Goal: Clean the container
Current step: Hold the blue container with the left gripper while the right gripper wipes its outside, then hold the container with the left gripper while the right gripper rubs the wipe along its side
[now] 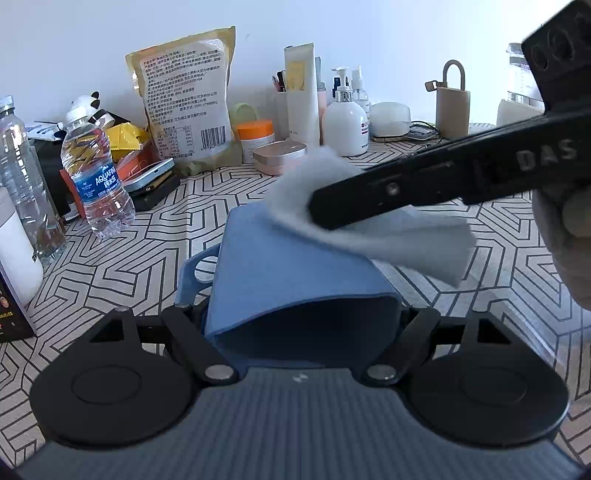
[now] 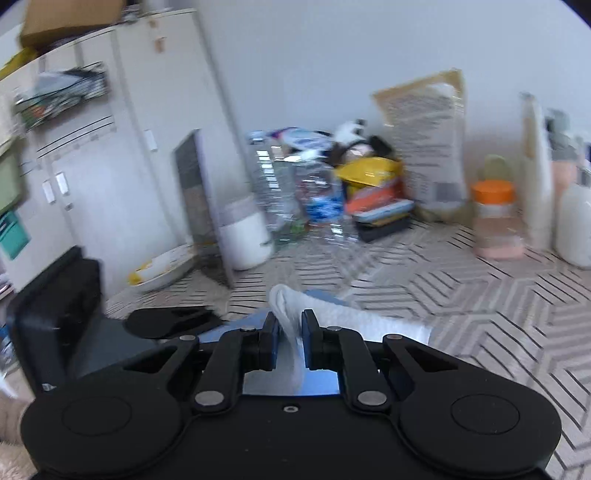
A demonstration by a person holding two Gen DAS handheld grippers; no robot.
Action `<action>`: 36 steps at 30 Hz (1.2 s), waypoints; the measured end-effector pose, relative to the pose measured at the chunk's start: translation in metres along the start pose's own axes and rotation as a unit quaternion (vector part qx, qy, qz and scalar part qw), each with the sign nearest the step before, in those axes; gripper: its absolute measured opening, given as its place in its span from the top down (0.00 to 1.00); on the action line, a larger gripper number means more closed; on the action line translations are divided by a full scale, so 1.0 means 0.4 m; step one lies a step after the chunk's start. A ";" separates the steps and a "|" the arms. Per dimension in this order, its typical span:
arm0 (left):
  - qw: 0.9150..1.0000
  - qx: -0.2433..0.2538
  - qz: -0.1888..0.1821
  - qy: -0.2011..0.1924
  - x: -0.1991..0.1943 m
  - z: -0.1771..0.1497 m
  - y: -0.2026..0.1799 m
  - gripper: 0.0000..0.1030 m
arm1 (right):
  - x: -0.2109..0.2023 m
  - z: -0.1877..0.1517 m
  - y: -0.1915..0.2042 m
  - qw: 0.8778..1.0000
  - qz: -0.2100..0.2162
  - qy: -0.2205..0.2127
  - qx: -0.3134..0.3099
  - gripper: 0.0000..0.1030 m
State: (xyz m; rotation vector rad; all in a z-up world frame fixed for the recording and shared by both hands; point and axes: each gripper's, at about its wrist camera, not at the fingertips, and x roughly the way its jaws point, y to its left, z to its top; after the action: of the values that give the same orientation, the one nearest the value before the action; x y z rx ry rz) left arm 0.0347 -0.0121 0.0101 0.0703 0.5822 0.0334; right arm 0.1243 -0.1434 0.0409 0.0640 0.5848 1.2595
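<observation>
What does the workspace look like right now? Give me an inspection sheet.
Surface: table under a black-and-white geometric cover.
Job's things: blue container lying on its side; white wipe draped over it.
Clutter: water bottle, printed food pouch, orange-lidded jar, white pump bottle along the back.
Grippers: left gripper shut on the container; right gripper shut on the wipe.
Cables: dark cable at the back right.
Surroundings: plain wall; white cabinets in the blurred right wrist view.
</observation>
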 end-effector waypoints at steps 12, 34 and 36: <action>1.000 0.001 0.000 0.000 0.003 0.001 0.009 0.22 | -0.016 -0.015 -0.021 1.000 -0.016 0.010 0.016 0.85; 1.000 -0.012 0.001 -0.001 -0.002 -0.002 0.006 0.22 | 0.031 -0.025 -0.020 0.997 -0.058 0.049 0.000 0.89; 1.000 -0.012 0.002 -0.001 -0.002 -0.002 0.006 0.22 | 0.046 -0.032 -0.027 0.996 -0.066 0.062 0.002 0.89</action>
State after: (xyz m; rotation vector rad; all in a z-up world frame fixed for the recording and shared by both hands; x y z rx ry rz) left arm 0.0333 -0.0098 0.0100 0.0488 0.5792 0.0430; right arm 0.1315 -0.1336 0.0193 -0.0498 0.6877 1.1388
